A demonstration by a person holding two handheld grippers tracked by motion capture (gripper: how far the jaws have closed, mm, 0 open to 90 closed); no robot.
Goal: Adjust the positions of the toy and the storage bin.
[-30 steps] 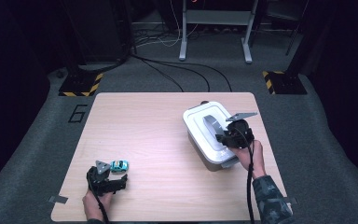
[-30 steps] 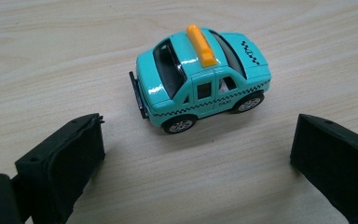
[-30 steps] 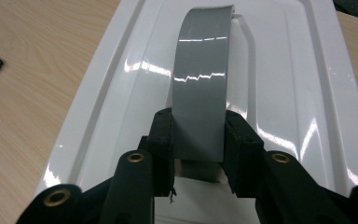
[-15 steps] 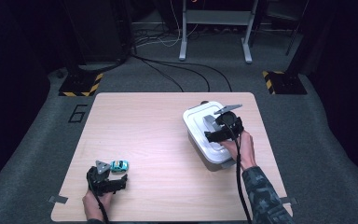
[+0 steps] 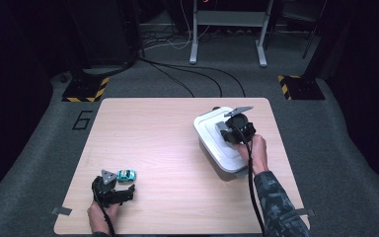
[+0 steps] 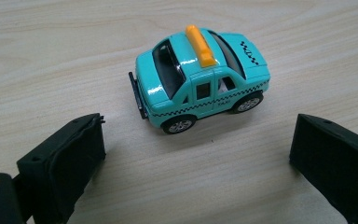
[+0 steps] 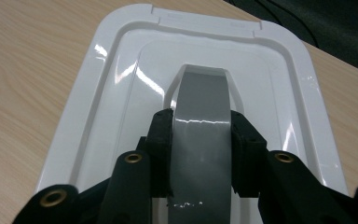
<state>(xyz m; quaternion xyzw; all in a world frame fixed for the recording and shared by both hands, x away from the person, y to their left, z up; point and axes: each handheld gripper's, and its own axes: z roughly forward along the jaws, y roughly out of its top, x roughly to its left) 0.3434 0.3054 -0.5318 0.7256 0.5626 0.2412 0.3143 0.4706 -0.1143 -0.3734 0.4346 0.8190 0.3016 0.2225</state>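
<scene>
On the white lid of the storage box, which stands toward the far right part of the wooden table, the right gripper has its two black jaws clamped on the grey handle that arches over the lid's sunken middle. In the right gripper view each pad presses a side of that grey strap, so the grip is firm; the jaws have just been closing onto it, with the handle between them. The lid sits flat and square on the box, its raised rim running all round the recess. In the high view the right gripper hovers above the lid's middle, and the person's hand grasps it from the near side of the box, a patterned sleeve trailing toward the table's near edge.

Well apart from the box, toward the near left corner of the table, lies a small turquoise toy taxi with an orange roof sign and a chequered stripe along its side. It stands on its four wheels on the bare wood. The left gripper points at it with jaws spread wide, holding nothing; the car sits just beyond the fingertips, touching neither pad. In the high view the toy taxi rests just beside the left gripper.
</scene>
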